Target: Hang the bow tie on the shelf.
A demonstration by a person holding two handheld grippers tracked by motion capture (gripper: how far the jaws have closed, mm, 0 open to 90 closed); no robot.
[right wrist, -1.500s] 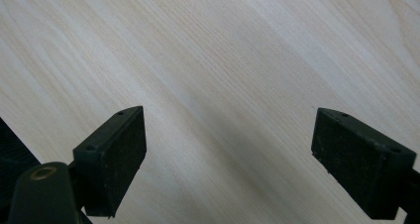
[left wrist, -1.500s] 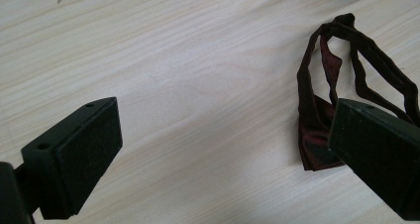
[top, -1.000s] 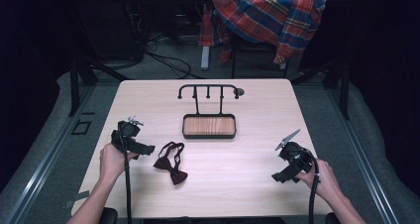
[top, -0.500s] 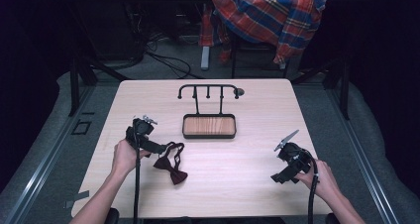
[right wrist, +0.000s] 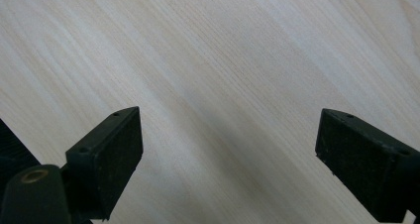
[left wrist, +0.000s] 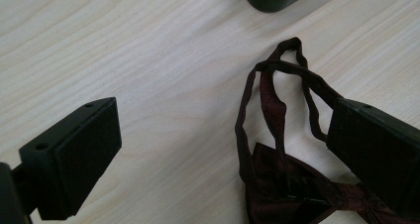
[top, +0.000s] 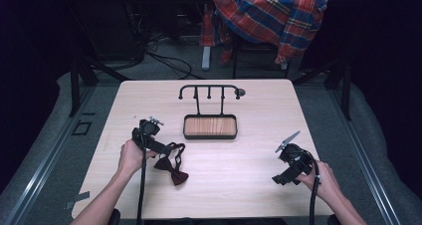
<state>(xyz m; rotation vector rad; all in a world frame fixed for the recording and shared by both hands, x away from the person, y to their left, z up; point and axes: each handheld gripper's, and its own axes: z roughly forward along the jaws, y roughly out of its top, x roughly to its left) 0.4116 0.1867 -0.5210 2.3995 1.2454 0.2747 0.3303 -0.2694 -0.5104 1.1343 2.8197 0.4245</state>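
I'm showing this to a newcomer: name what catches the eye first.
The dark red bow tie lies on the table's near left part, its strap loop between the open jaws of the left tool. Behind it, mid-table, stands a black hook stand with a wooden tray; a plaid shirt hangs beyond the table.

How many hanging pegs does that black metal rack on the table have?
4 on the black metal rack: one at each curved end of the top bar and two between them, above the wooden tray. Others could be too small to see.
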